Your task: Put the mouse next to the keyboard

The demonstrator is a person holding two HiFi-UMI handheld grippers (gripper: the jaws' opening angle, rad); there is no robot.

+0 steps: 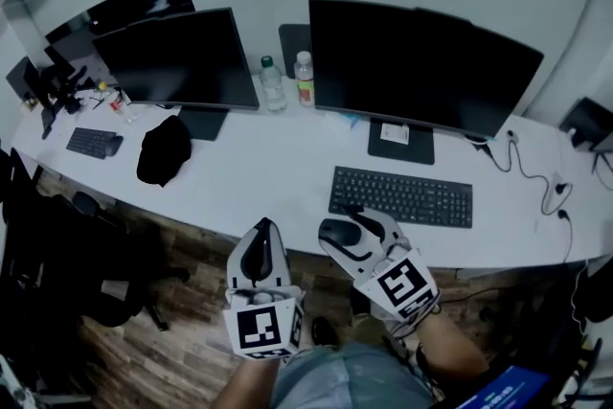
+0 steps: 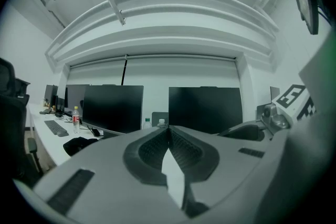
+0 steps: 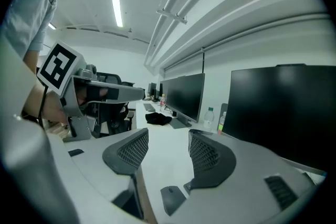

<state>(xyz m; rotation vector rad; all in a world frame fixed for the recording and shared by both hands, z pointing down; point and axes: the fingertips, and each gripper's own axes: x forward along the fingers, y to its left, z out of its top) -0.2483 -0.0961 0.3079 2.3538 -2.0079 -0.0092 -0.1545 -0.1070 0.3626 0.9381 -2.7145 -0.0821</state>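
Right gripper (image 3: 168, 134) spread wide above mouse (image 3: 170, 198)
Left gripper (image 2: 169, 128) pressed shut, empty; right should lift off straight, leaving mouse by keyboard (image 1: 402, 196).

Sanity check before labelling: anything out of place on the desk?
The mouse sits near the desk front edge, left of the keyboard; it could slip off. A crumpled black cloth lies before the left monitor. Nothing looks spilled.

Keyboard (image 1: 400, 196) black; mouse (image 3: 172, 198) dark grey; desk (image 1: 278, 168) white; floor (image 1: 144, 350) brown wood-grain; 2 monitors (image 1: 421, 62) black.
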